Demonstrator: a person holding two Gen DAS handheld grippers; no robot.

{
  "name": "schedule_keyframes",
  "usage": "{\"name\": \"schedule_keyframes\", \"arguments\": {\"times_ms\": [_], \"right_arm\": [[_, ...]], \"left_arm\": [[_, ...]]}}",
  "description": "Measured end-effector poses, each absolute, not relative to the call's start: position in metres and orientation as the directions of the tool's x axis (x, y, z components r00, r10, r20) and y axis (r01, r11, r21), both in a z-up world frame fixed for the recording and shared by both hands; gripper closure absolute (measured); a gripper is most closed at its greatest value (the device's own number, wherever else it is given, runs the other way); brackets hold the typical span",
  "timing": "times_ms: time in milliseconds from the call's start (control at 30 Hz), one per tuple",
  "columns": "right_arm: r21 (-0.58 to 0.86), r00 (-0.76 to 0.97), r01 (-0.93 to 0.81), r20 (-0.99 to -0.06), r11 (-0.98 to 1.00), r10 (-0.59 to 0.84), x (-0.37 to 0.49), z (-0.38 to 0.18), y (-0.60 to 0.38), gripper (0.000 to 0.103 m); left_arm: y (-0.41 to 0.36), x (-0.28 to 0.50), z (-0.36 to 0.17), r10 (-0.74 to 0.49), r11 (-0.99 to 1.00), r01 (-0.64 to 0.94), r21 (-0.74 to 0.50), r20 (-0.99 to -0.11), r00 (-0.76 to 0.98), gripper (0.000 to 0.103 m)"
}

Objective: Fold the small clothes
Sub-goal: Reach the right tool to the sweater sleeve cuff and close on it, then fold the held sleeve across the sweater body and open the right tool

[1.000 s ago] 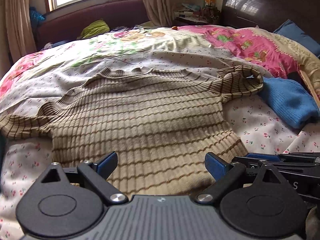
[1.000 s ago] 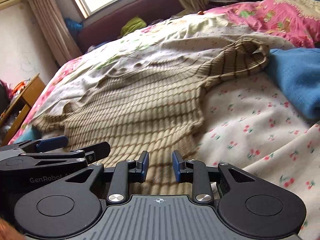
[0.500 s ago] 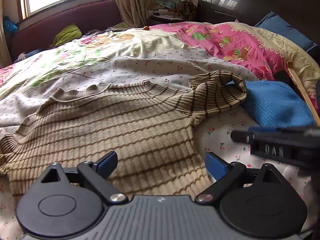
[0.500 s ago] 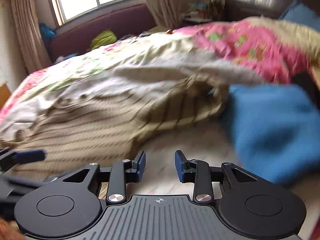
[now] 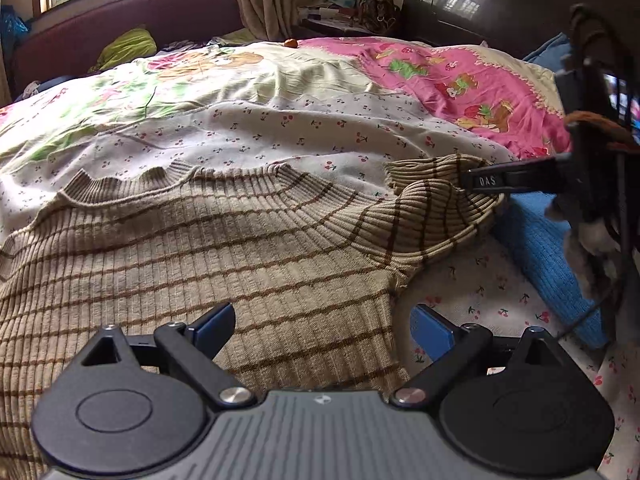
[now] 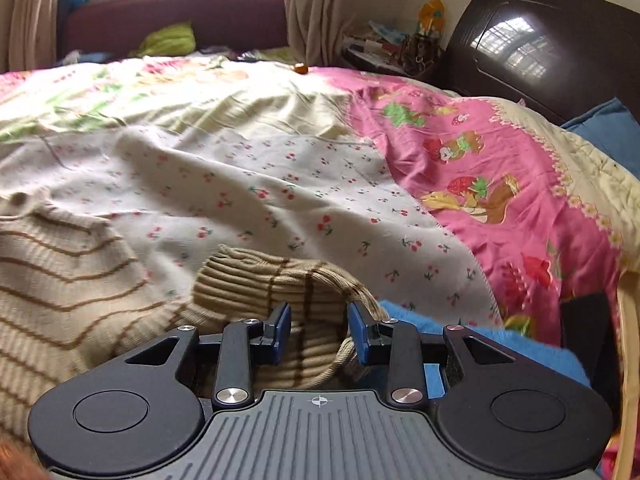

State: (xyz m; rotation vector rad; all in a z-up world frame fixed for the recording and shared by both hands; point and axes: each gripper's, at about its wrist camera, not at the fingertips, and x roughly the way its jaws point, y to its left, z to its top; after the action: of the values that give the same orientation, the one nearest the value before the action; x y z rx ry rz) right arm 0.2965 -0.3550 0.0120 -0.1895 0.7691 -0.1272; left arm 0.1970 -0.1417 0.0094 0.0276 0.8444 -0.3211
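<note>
Striped knit sweater (image 5: 224, 256) lies flat on bed (image 5: 304, 136); soft, limp, stretchy. Right gripper (image 6: 319, 330) fingers straddle the bunched sleeve cuff (image 6: 280, 280), just narrowing, not yet pinching. Left gripper (image 5: 322, 326) released over side edge. Best hold: cuff rib.

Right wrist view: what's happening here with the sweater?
A person with a handheld gripper in each hand is folding a beige striped sweater spread flat on the bed. The right gripper sits at the bunched sleeve, its jaws just closing a little, pads not yet pressing. The left gripper hovers open over the sweater's side edge. A blue knit lies beside it.
</note>
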Motion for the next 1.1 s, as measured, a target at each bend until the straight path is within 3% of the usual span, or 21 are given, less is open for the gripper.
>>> {"name": "schedule_keyframes", "arguments": {"times_ms": [100, 333, 600, 700, 800, 900, 1100], "right_arm": [[-0.205, 0.706, 0.067, -0.682, 0.977, -0.191, 0.304, 0.014, -0.359, 0.077], [-0.067, 0.721, 0.118, -0.681, 0.991, -0.132, 0.298, 0.033, -0.386, 0.071], [0.01, 0.645, 0.075, -0.763, 0.997, -0.041, 0.327, 0.032, -0.406, 0.065], [-0.022, 0.604, 0.061, -0.795, 0.998, -0.054, 0.34, 0.023, -0.402, 0.065], [-0.084, 0.555, 0.061, -0.825, 0.995, -0.104, 0.351, 0.009, -0.397, 0.069], [-0.06, 0.569, 0.107, -0.815, 0.992, -0.11, 0.346, 0.01, -0.401, 0.091], [0.145, 0.65, 0.18, -0.76, 0.973, -0.007, 0.321, 0.05, -0.413, 0.094]], "left_arm": [[-0.127, 0.193, 0.006, -0.265, 0.957, 0.262, -0.124, -0.743, 0.615, 0.0], [-0.112, 0.198, 0.006, -0.282, 0.957, 0.235, -0.17, -0.733, 0.619, 0.0], [-0.126, 0.203, 0.006, -0.308, 0.947, 0.269, -0.175, -0.729, 0.611, 0.0], [-0.128, 0.201, 0.001, -0.307, 0.947, 0.27, -0.175, -0.745, 0.592, 0.0], [-0.13, 0.198, 0.002, -0.305, 0.946, 0.277, -0.168, -0.746, 0.591, 0.0], [-0.129, 0.193, 0.006, -0.308, 0.945, 0.279, -0.168, -0.74, 0.597, 0.0], [-0.115, 0.183, 0.015, -0.313, 0.946, 0.269, -0.181, -0.722, 0.616, 0.0]]}}
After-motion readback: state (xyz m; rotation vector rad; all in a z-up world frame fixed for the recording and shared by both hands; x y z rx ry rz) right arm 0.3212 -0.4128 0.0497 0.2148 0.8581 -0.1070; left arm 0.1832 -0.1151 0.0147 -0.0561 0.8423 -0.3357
